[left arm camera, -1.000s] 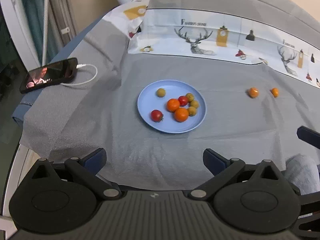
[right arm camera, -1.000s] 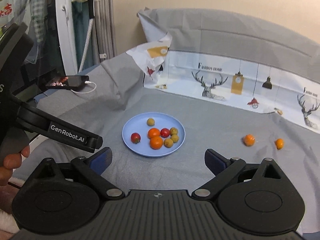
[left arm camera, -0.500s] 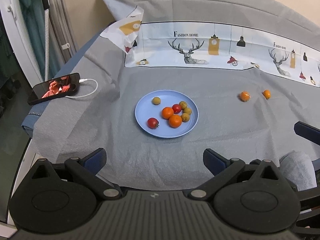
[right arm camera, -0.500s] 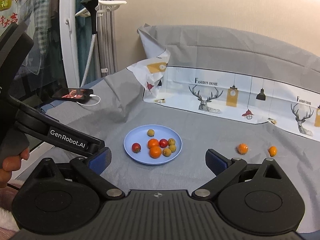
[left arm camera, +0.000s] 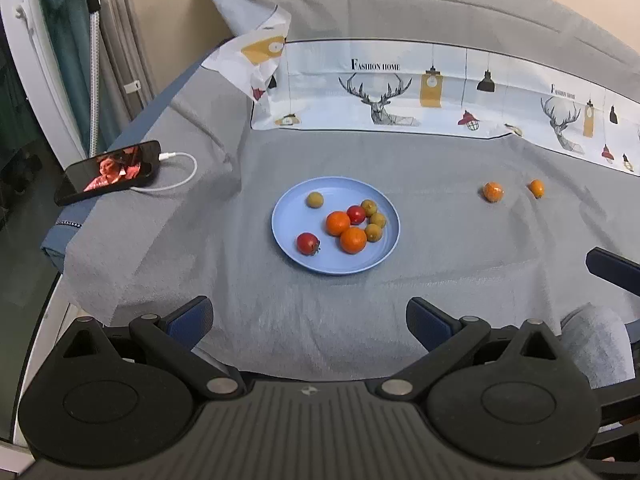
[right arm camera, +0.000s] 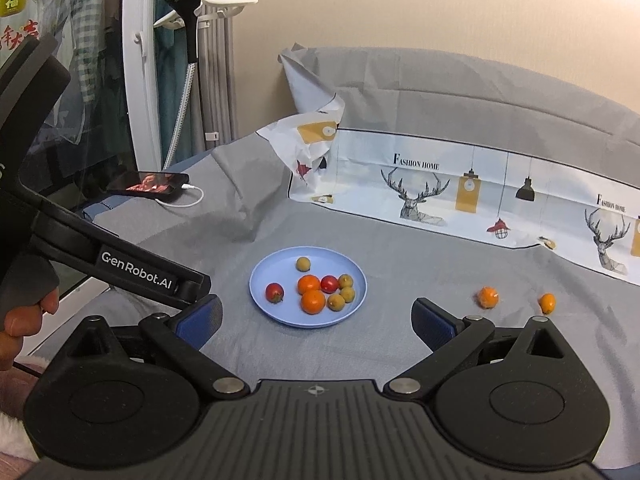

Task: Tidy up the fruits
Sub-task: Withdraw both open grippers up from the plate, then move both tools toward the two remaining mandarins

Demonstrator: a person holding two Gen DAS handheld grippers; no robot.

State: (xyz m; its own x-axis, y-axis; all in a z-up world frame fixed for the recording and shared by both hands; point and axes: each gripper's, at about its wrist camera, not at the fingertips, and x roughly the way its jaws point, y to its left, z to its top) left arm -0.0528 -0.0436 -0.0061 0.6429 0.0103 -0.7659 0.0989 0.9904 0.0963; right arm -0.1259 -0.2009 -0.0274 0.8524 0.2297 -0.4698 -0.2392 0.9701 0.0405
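— What does your right camera catch that the left misses?

— Your left gripper (right arm camera: 120, 268) and the hand (right arm camera: 24, 316) on it, plus a pole (right arm camera: 188, 52) by the curtain. The left view shows a grey sleeve, I think.

— Jaws?

— Both wide, empty; right gripper (right arm camera: 316, 320) too.

— The fruit?

— Eight on the plate (left arm camera: 288, 216); two oranges (left arm camera: 493, 191) lie well to its right on the grey sheet (left arm camera: 440, 264). A phone (left arm camera: 110, 170) plays at the left edge.
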